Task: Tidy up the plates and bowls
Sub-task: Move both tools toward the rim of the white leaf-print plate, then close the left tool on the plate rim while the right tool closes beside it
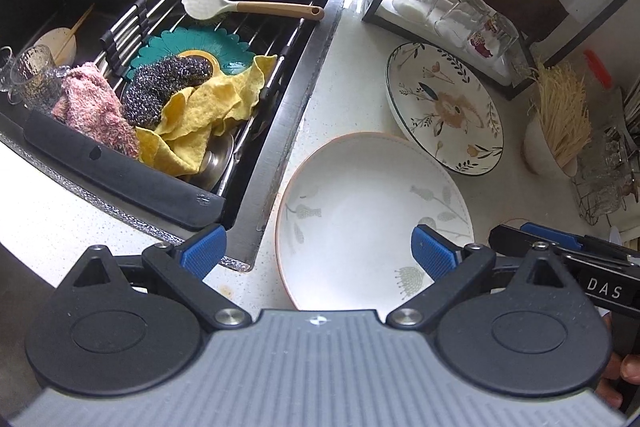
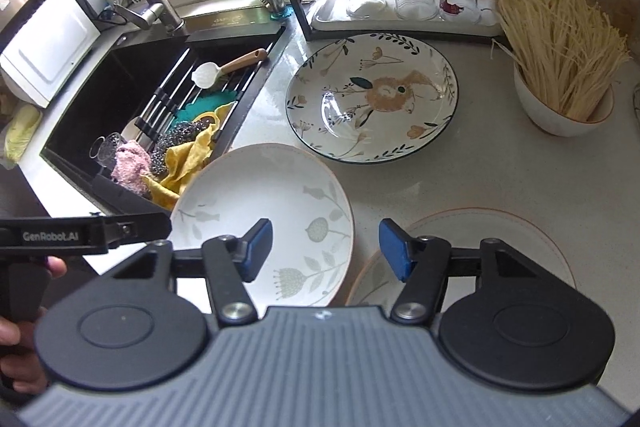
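Left wrist view: my left gripper [image 1: 318, 253] stands wide open, holding nothing; the white leaf-print plate [image 1: 360, 211] lies directly ahead between the fingers, the floral plate [image 1: 444, 107] beyond to the right.

Right wrist view: my right gripper [image 2: 326, 247] is likewise open and empty, a second white plate [image 2: 500, 239] beneath its right finger. I judge these glazed ceramics rigid, slippery, breakable; grip at the rim.

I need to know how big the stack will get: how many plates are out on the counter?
3: floral plate by the glass rack, pale plate beside the sink, third plate under the right gripper, partly hidden.
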`<state>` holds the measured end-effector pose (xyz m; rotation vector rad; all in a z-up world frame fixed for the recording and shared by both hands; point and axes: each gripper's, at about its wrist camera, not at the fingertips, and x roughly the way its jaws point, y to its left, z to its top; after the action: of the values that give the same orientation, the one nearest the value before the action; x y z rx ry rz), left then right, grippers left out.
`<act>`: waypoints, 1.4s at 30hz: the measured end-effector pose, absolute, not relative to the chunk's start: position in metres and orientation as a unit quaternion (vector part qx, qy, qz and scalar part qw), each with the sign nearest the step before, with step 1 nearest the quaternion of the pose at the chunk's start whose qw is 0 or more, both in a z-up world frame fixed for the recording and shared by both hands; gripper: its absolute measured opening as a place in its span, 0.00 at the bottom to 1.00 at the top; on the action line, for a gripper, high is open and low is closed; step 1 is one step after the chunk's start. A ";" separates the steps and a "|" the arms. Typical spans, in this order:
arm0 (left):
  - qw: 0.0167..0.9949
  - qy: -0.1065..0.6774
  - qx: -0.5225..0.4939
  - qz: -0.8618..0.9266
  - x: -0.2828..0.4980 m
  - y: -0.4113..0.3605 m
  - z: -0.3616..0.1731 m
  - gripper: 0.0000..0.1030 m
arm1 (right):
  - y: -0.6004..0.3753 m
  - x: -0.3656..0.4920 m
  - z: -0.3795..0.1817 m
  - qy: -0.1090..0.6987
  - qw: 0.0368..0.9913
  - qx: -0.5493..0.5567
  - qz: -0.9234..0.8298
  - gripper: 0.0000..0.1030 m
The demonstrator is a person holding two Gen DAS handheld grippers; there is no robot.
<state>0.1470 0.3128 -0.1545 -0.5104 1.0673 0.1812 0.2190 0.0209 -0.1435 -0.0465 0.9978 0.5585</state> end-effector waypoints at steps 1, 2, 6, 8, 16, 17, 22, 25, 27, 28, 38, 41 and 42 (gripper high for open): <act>0.824 0.504 -0.245 0.085 0.150 0.314 -0.157 0.97 | 0.024 0.222 -0.145 0.474 0.838 -0.023 0.268 0.60; 0.821 0.506 -0.249 0.085 0.152 0.315 -0.160 0.97 | 0.026 0.224 -0.146 0.476 0.837 -0.025 0.271 0.59; 0.815 0.515 -0.251 0.088 0.161 0.317 -0.168 0.96 | 0.035 0.231 -0.157 0.490 0.828 -0.033 0.269 0.53; 0.810 0.522 -0.249 0.096 0.164 0.317 -0.173 0.96 | 0.035 0.235 -0.163 0.500 0.823 -0.027 0.268 0.53; 0.791 0.541 -0.269 0.091 0.169 0.322 -0.191 0.50 | 0.042 0.250 -0.177 0.512 0.820 -0.045 0.251 0.32; 0.786 0.546 -0.275 0.088 0.169 0.324 -0.194 0.43 | 0.044 0.252 -0.179 0.511 0.822 -0.047 0.246 0.32; 0.779 0.559 -0.270 0.092 0.171 0.332 -0.203 0.25 | 0.054 0.264 -0.188 0.512 0.824 -0.065 0.236 0.27; 0.774 0.563 -0.275 0.090 0.172 0.338 -0.208 0.18 | 0.058 0.265 -0.192 0.516 0.820 -0.069 0.238 0.26; 0.772 0.559 -0.288 0.089 0.172 0.341 -0.210 0.17 | 0.059 0.266 -0.194 0.517 0.818 -0.074 0.240 0.26; 0.771 0.557 -0.295 0.088 0.171 0.343 -0.211 0.17 | 0.059 0.267 -0.195 0.520 0.817 -0.071 0.240 0.26; 0.776 0.553 -0.294 0.078 0.171 0.343 -0.210 0.13 | 0.054 0.268 -0.205 0.534 0.810 -0.041 0.237 0.26; 0.777 0.552 -0.293 0.077 0.167 0.344 -0.207 0.12 | 0.049 0.268 -0.205 0.541 0.806 -0.022 0.241 0.26; 0.778 0.551 -0.291 0.077 0.166 0.344 -0.205 0.12 | 0.048 0.267 -0.204 0.541 0.805 -0.016 0.243 0.26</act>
<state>0.1663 0.3438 -0.2049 -0.6299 1.1917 0.1666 0.2673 0.0478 -0.2043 -0.0339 1.1573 0.5200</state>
